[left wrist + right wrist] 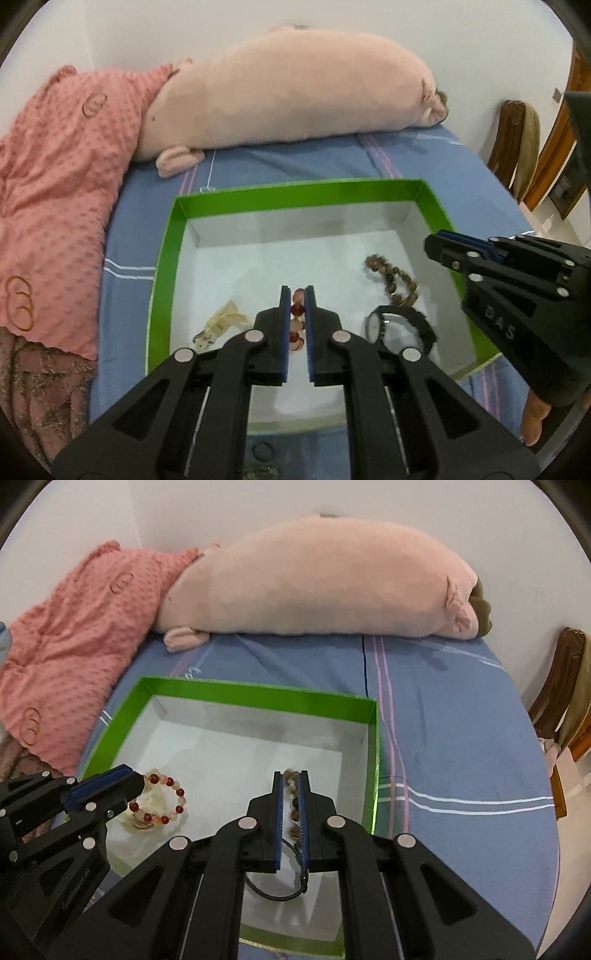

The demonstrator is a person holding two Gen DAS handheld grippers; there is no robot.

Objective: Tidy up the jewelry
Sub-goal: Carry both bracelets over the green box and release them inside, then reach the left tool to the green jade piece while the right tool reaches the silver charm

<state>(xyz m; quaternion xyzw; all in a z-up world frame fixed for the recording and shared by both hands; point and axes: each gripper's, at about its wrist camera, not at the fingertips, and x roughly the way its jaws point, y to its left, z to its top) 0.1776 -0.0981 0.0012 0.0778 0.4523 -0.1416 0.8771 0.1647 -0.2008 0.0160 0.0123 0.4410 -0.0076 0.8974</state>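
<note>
A green-rimmed box (164, 258) with a white floor lies on the bed; it also shows in the right wrist view (258, 696). My left gripper (296, 291) is shut on a red and orange bead bracelet (296, 317) above the box floor; the bracelet hangs from it in the right wrist view (173, 805). My right gripper (290, 775) is nearly shut, with a brown bead bracelet (291, 801) seen between its fingers; that bracelet lies on the box floor (391, 277). A black wristwatch (402, 325) and a cream ribbon piece (221, 321) lie in the box.
A big pink plush pig (288, 88) lies along the wall at the back. A pink dotted blanket (55, 177) is heaped at the left. A wooden chair (565, 686) stands at the right of the blue sheet (461, 738).
</note>
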